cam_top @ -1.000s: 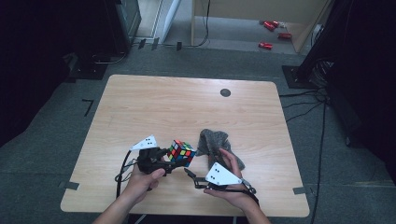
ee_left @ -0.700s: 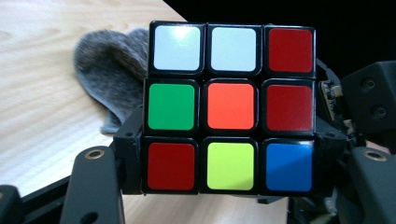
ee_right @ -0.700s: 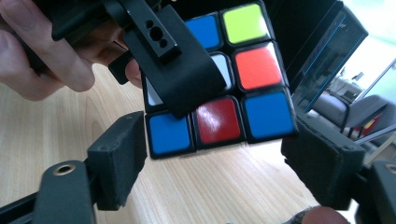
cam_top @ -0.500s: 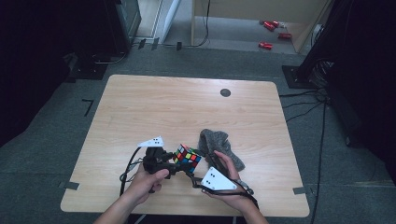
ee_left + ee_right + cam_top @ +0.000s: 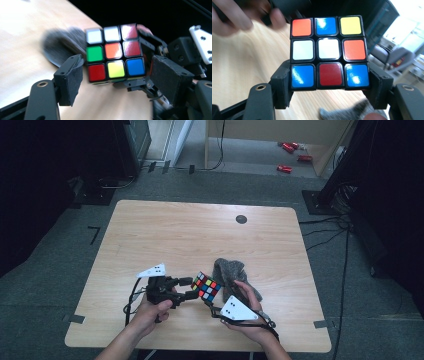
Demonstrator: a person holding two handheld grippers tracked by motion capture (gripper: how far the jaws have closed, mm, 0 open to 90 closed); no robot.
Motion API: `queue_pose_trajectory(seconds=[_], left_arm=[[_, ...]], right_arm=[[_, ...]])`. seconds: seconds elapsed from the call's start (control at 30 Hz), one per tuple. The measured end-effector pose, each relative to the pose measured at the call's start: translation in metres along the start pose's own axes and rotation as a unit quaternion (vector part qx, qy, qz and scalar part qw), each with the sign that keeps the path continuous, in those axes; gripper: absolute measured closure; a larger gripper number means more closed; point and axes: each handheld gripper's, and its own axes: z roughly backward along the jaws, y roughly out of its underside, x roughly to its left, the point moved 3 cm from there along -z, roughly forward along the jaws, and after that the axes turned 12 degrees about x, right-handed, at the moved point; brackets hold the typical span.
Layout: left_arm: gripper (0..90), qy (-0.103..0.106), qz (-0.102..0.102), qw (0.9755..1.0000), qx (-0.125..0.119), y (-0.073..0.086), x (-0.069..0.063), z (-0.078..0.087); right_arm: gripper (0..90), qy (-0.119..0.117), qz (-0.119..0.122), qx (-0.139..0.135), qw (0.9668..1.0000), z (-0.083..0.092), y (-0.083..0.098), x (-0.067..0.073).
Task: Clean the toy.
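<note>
A scrambled Rubik's cube (image 5: 206, 286) hangs above the near part of the wooden table (image 5: 200, 230), between both hands. My right gripper (image 5: 212, 299) is shut on its lower layer; in the right gripper view the cube (image 5: 328, 50) sits between the two pads (image 5: 283, 85), and these jaws have just been closing onto it. My left gripper (image 5: 190, 288) points at the cube from the left. Its jaws have just been opening, and in the left gripper view the cube (image 5: 115, 52) stands between the pads (image 5: 72, 80) with small gaps on both sides.
A crumpled grey cloth (image 5: 230, 272) lies on the table just behind the cube and the right hand. A small black disc (image 5: 241, 219) is set in the tabletop near the far edge. Cables trail from both grippers toward the near edge.
The right gripper has closed in on the cube from the right and taken hold of it. The left gripper's jaws have parted from it. The cube has shifted slightly to the right.
</note>
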Motion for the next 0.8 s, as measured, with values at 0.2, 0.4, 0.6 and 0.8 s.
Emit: queue_pose_trajectory(seconds=[0.2,0.4,0.6,0.8], left_arm=[[21.1,-0.034,-0.065,0.9973,-0.008,0.008,0.008,0.009],[14.5,-0.077,-0.134,0.9879,0.012,0.015,0.001,0.0],[14.5,-0.137,-0.182,0.9736,0.013,0.017,-0.008,-0.008],[13.9,-0.151,-0.2,0.968,0.016,0.019,-0.009,-0.012]], right_arm=[[34.2,0.037,-0.035,0.026,0.9984,0.0,0.011,-0.018],[34.2,0.033,-0.068,0.021,0.9969,0.003,0.009,-0.022],[34.2,0.025,-0.106,0.013,0.994,0.005,0.002,-0.024],[34.3,-0.013,-0.147,-0.003,0.9891,0.012,-0.012,-0.022]])
